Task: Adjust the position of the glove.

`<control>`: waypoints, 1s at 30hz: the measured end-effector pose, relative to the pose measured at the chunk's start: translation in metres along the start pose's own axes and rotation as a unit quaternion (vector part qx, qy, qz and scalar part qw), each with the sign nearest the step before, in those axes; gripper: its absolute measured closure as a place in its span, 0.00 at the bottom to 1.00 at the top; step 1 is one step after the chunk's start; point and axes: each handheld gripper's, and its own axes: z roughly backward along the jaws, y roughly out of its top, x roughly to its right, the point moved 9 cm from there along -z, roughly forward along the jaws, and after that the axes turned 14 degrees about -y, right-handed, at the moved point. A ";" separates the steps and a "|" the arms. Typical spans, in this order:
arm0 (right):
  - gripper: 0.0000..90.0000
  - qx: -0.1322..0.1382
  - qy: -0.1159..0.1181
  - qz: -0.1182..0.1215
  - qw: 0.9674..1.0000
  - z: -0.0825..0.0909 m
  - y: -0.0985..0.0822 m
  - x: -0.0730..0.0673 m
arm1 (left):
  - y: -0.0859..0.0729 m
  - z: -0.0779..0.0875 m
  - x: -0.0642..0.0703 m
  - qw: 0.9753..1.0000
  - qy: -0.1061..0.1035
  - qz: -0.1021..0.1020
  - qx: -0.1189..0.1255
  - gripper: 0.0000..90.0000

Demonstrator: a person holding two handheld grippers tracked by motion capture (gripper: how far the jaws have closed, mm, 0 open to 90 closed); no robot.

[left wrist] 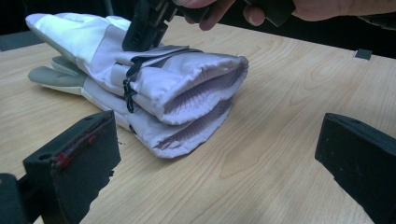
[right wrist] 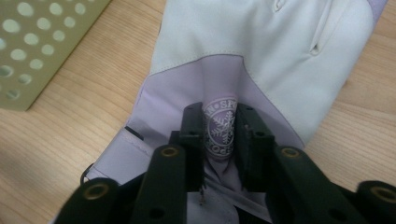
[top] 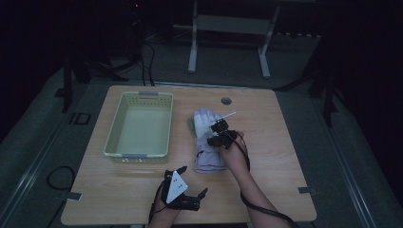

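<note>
Two pale lilac and white gloves (top: 205, 124) lie stacked in the middle of the wooden table, cuffs toward me. In the left gripper view the open cuffs of the gloves (left wrist: 187, 88) face the camera. My right gripper (top: 219, 133) points down on the top glove (right wrist: 243, 42). Its jaws (right wrist: 219, 135) stand close together with a raised fold between them that carries a round snowflake badge, and the fabric touches both pads. My left gripper (top: 192, 180) rests near the table's front edge, open wide (left wrist: 219, 154) and aimed at the cuffs with nothing between its jaws.
A pale green perforated basket (top: 138, 155) stands empty to the left of the gloves, and its corner (right wrist: 37, 42) shows in the right gripper view. A round cable hole (top: 226, 100) sits near the table's far edge. Bare wood lies right of the gloves.
</note>
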 end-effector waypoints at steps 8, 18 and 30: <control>0.44 0.047 0.017 0.012 0.999 0.015 0.010 -0.004 | 0.000 0.000 0.000 1.000 0.000 0.001 0.000 0.00; 0.18 0.094 0.070 0.046 0.992 0.033 0.012 0.000 | 0.000 0.000 -0.001 1.000 -0.001 0.006 0.000 0.00; 0.17 0.124 0.041 0.100 0.986 0.030 -0.008 0.023 | 0.000 0.000 -0.002 1.000 0.000 0.009 0.000 0.00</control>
